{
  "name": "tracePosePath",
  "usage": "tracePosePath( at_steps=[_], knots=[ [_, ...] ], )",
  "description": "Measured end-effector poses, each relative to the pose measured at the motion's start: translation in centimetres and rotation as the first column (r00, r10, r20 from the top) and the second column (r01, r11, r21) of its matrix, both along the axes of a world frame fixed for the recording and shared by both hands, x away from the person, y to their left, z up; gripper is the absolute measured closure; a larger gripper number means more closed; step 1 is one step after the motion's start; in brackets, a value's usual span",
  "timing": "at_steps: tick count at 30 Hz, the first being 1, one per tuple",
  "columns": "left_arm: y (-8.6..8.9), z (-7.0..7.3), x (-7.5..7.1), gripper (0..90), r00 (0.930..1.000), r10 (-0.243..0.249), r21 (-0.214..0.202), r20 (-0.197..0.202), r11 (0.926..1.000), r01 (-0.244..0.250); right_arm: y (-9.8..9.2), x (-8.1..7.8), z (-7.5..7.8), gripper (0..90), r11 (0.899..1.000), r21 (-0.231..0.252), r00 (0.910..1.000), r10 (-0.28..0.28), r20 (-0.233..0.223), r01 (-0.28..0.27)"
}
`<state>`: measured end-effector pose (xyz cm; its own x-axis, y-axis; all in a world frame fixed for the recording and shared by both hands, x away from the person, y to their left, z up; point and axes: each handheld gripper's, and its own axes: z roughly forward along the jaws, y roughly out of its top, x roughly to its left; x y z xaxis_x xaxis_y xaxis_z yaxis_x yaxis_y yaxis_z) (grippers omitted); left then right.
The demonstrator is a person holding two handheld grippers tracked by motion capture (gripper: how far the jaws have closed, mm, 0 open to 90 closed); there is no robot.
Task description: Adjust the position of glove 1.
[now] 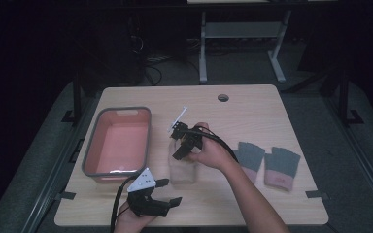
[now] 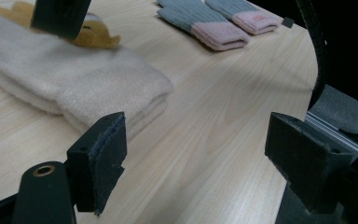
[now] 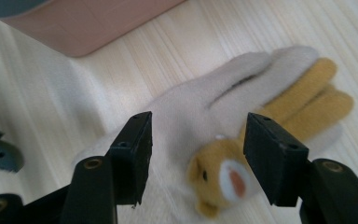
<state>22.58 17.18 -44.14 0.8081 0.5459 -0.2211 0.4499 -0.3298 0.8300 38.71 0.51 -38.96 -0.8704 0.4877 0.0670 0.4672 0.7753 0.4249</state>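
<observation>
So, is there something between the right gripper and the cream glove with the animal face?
Nothing visible. The right gripper hangs directly over the cream glove, its fingers open on either side of the animal face. The pink bin and the grey gloves lie off to the sides.

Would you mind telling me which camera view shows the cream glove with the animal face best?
The right gripper view: the cream glove lies close beneath the camera, showing its fingers and the orange animal face. The left gripper view shows its folded cuff end from the side. In the high view it is a pale patch, partly behind the person's hand.
</observation>
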Motion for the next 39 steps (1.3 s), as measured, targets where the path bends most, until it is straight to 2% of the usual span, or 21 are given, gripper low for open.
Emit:
tracePosePath(
  at_steps=[4, 6, 9, 13, 17, 21, 27, 39],
  knots=[
    [0.1, 0.0, -0.1, 20.8, 1.0000, 0.003, -0.002, -0.004, 1.0000, -0.003, 0.9, 0.1, -0.7, 40.0, 0.999, -0.029, 0.9998, 0.014, 0.015, -0.013],
    [0.2, 0.1, -0.1, 20.8, 1.0000, 0.006, -0.005, 0.001, 1.0000, -0.006, 1.3, 0.1, -0.9, 40.0, 1.000, -0.028, 0.9999, 0.012, 0.007, -0.012],
    [0.4, 0.2, 0.0, 20.8, 0.9999, 0.013, -0.005, 0.001, 0.9999, -0.013, 2.2, 0.0, -1.3, 40.0, 0.998, -0.052, 0.9994, 0.023, 0.026, -0.021],
    [0.4, 0.3, 0.1, 20.8, 0.9999, 0.012, -0.011, 0.002, 0.9999, -0.012, 2.8, 0.1, -2.0, 40.3, 0.996, -0.083, 0.9995, 0.026, 0.021, -0.024],
    [0.5, 0.3, 0.0, 20.8, 0.9999, 0.015, -0.013, 0.007, 0.9998, -0.015, 2.8, 0.4, -2.9, 39.9, 0.994, -0.110, 0.9998, 0.018, 0.011, -0.017],
    [0.6, 0.4, 0.0, 20.8, 0.9998, 0.020, -0.017, 0.007, 0.9997, -0.020, 2.7, 0.4, -3.5, 39.9, 0.993, -0.113, 0.9997, 0.019, 0.014, -0.017],
    [0.6, 0.4, 0.0, 20.8, 0.9997, 0.023, -0.016, 0.007, 0.9996, -0.023, 2.9, 0.0, -3.5, 41.8, 0.990, -0.139, 0.9990, 0.029, 0.036, -0.023],
    [0.6, 0.4, 0.1, 20.8, 0.9997, 0.025, -0.021, 0.004, 0.9995, -0.025, 1.5, 0.0, -3.3, 42.4, 0.989, -0.146, 0.9997, 0.005, 0.024, -0.001]
  ],
)
